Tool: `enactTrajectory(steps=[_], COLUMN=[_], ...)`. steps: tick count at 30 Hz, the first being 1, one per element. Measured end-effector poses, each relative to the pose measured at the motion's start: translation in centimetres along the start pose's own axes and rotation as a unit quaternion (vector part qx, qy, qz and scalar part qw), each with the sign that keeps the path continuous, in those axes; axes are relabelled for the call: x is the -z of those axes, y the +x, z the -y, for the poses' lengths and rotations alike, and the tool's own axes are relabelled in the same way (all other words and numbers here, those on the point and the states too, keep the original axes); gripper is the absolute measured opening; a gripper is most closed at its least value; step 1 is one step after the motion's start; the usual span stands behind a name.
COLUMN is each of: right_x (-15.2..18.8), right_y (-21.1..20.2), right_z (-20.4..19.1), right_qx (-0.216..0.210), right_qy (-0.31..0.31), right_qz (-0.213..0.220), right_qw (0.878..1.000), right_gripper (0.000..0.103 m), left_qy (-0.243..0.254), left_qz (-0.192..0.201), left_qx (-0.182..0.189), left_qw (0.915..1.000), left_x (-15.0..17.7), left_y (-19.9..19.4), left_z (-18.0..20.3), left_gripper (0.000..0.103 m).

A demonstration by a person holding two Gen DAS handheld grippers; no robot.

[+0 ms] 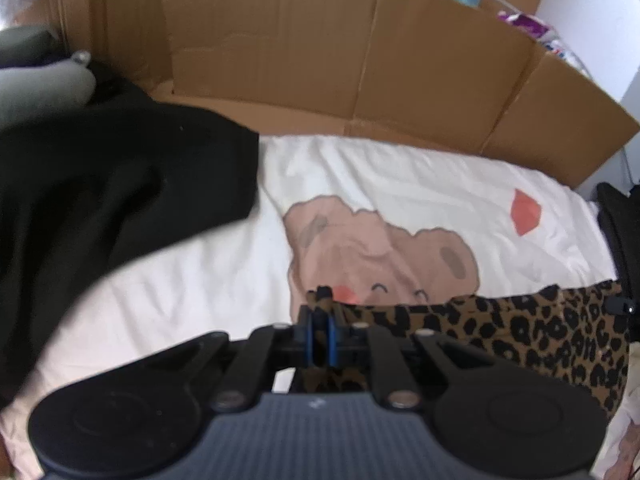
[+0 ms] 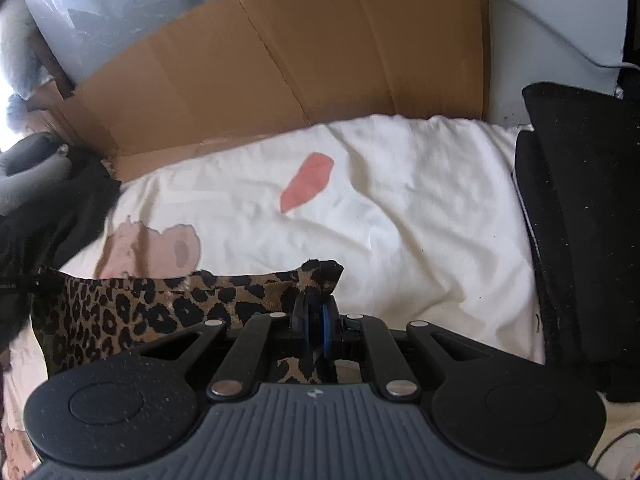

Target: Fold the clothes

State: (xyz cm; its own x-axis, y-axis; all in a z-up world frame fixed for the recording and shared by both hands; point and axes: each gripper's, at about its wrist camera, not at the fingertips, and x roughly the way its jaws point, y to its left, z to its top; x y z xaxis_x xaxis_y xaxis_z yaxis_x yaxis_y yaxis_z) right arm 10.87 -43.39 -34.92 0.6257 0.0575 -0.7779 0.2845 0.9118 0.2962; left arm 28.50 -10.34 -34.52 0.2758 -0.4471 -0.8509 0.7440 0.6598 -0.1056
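Observation:
A leopard-print garment [image 1: 532, 328] is stretched between my two grippers above a white bedsheet [image 1: 200, 280] printed with a pink cartoon bear. My left gripper [image 1: 322, 304] is shut on one corner of it, the cloth pinched between the blue pads. My right gripper [image 2: 318, 300] is shut on the other corner [image 2: 320, 274], which pokes up past the fingertips. In the right wrist view the garment [image 2: 132, 308] runs off to the left, toward the other gripper.
A black garment [image 1: 100, 200] lies heaped on the sheet at left, next to grey clothing [image 1: 36, 84]. A flattened cardboard box [image 1: 320, 60] stands along the back of the bed. A black cushion [image 2: 580, 220] borders the bed's right side.

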Motion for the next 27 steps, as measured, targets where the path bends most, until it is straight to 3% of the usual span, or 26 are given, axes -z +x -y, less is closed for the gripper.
enactTrajectory(steps=[10, 17, 19, 21, 22, 24, 27], right_x=[0.1, 1.0, 0.9, 0.8, 0.7, 0.6, 0.4], right_y=[4.0, 5.5, 5.2, 4.8, 4.6, 3.1, 1.3], right_z=[0.7, 1.2, 1.3, 1.3, 1.3, 1.0, 0.2], right_qx=[-0.001, -0.008, -0.005, -0.003, -0.001, 0.017, 0.035], right_qy=[-0.007, -0.006, -0.001, 0.005, 0.007, 0.001, -0.016], right_qz=[-0.031, -0.041, -0.04, -0.039, -0.037, -0.012, 0.019], right_qw=[1.0, 0.999, 0.999, 0.999, 0.999, 1.0, 0.999], right_gripper=[0.005, 0.006, 0.008, 0.024, 0.028, 0.038, 0.039], left_qy=[0.009, 0.017, 0.017, 0.017, 0.016, 0.019, 0.02], left_qz=[-0.028, -0.025, -0.028, -0.032, -0.033, -0.02, -0.002], left_qx=[0.0, -0.003, -0.017, -0.031, -0.038, -0.049, -0.055], left_qw=[0.9996, 0.9995, 0.9993, 0.9989, 0.9986, 0.9984, 0.9983], left_x=[1.0, 1.3, 0.9, 0.6, 0.4, 0.3, 0.3], left_y=[4.8, 6.7, 6.2, 5.7, 5.4, 4.2, 2.2], left_z=[-0.4, -0.4, -0.3, -0.2, -0.1, 0.3, 1.4], left_gripper=[0.008, 0.011, 0.015, 0.035, 0.041, 0.061, 0.063])
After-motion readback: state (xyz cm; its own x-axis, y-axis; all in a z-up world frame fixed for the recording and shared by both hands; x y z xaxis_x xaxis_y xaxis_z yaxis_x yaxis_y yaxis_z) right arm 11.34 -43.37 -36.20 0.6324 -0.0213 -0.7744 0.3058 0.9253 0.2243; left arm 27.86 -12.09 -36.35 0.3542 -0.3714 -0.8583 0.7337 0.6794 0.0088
